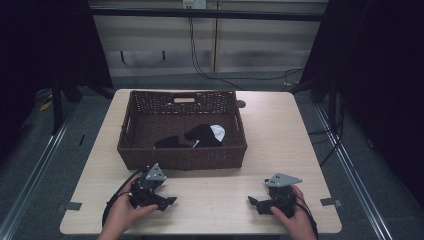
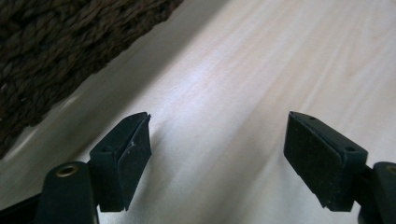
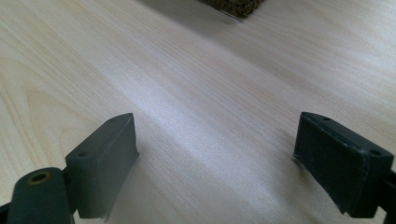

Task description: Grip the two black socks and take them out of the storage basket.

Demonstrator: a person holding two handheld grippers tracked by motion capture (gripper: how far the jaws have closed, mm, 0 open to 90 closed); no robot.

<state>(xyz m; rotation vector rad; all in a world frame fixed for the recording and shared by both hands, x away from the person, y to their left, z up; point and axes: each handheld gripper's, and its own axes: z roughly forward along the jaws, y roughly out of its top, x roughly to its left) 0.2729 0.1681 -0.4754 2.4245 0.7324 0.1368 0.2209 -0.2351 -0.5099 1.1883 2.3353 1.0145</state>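
A dark wicker basket (image 1: 182, 159) stands on the far half of the pale wooden table (image 1: 280, 135). Inside it lie dark cloth pieces (image 1: 172, 142) and a black-and-white bundle (image 1: 209, 134). My left gripper (image 1: 169, 202) rests on the table just in front of the basket's near left corner, held by a hand. In the left gripper view its jaws stand wide apart over bare wood, left gripper (image 2: 217, 158), with the basket wall (image 2: 56, 51) at upper left. My right gripper (image 1: 253, 201) lies near the front right, open, right gripper (image 3: 215, 163) over bare wood too.
The table's front edge runs just below both hands. Tape tabs (image 1: 330, 202) mark the table's front corners. Beyond the table are a grey floor, hanging cables (image 1: 200, 65) and dark curtains on both sides. A basket corner (image 3: 231, 7) peeks in at the top of the right gripper view.
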